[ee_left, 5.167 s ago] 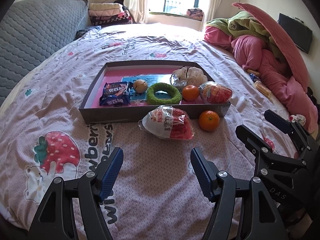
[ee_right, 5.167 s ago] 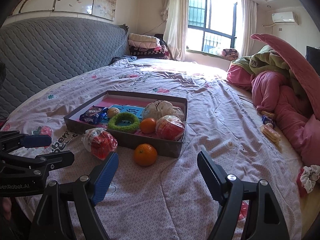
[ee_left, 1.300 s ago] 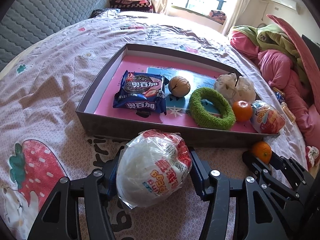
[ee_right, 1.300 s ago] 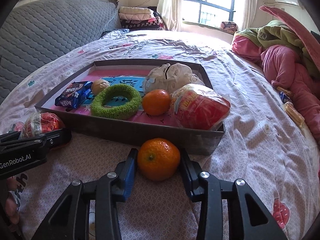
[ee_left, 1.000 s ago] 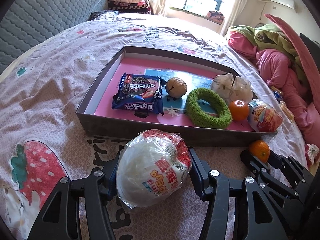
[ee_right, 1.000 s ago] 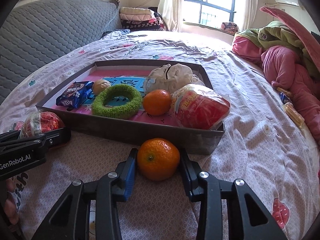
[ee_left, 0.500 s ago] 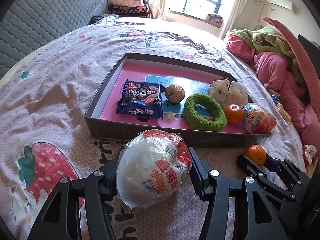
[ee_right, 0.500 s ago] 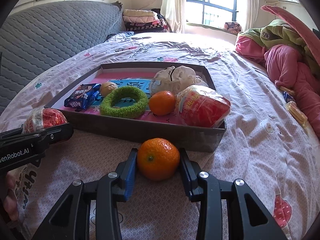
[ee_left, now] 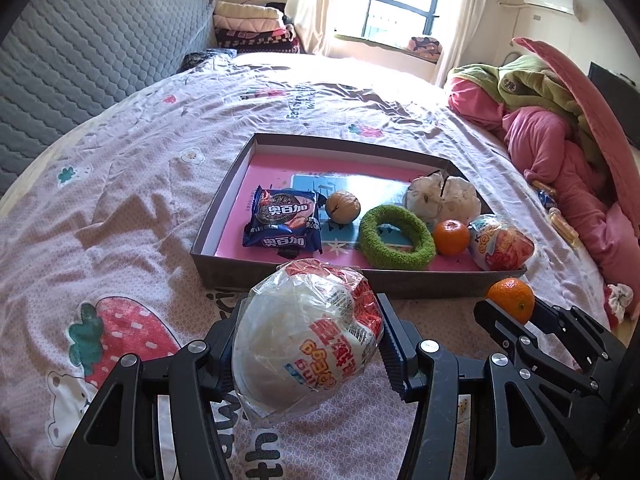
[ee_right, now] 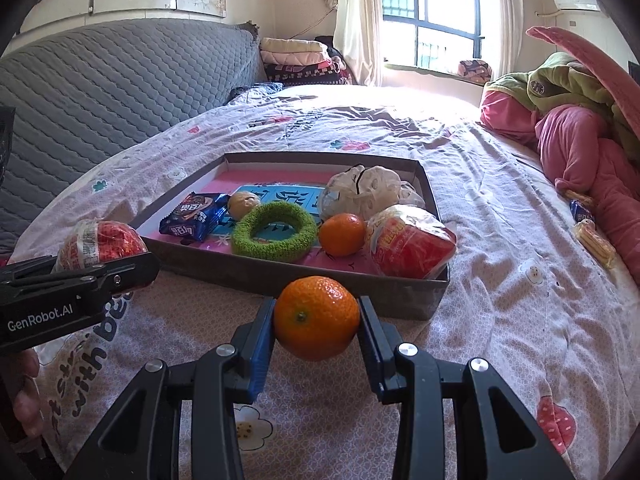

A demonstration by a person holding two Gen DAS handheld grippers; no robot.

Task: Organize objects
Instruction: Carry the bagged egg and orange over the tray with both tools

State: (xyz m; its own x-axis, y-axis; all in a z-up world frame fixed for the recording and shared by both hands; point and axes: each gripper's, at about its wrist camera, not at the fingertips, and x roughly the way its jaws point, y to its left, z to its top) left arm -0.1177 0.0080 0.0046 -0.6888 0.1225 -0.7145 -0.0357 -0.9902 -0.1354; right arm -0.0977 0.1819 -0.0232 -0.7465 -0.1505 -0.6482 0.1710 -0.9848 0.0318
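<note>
My left gripper point(ee_left: 306, 344) is shut on a round snack bag point(ee_left: 308, 336), white and red in clear wrap, held above the bedspread just in front of the shallow grey box point(ee_left: 360, 278). My right gripper point(ee_right: 317, 324) is shut on an orange point(ee_right: 317, 317), lifted in front of the box's near wall point(ee_right: 400, 296). Inside the box lie a blue cookie packet point(ee_left: 284, 222), a walnut point(ee_left: 343, 208), a green ring point(ee_left: 396, 237), a second orange point(ee_left: 451, 237), a red snack bag point(ee_left: 500, 246) and a white bundle point(ee_left: 442, 198).
The box rests on a pink printed bedspread point(ee_left: 120, 208). A grey quilted headboard point(ee_left: 80, 52) stands at the left. Piled pink and green bedding point(ee_left: 560, 128) lies at the right, with small wrapped snacks point(ee_right: 592, 236) beside it. Folded blankets point(ee_left: 252, 28) sit by the window.
Both grippers closed on their objects over the last seconds. Since half a second ago both have risen and pulled back a little, carrying the snack bag and the orange.
</note>
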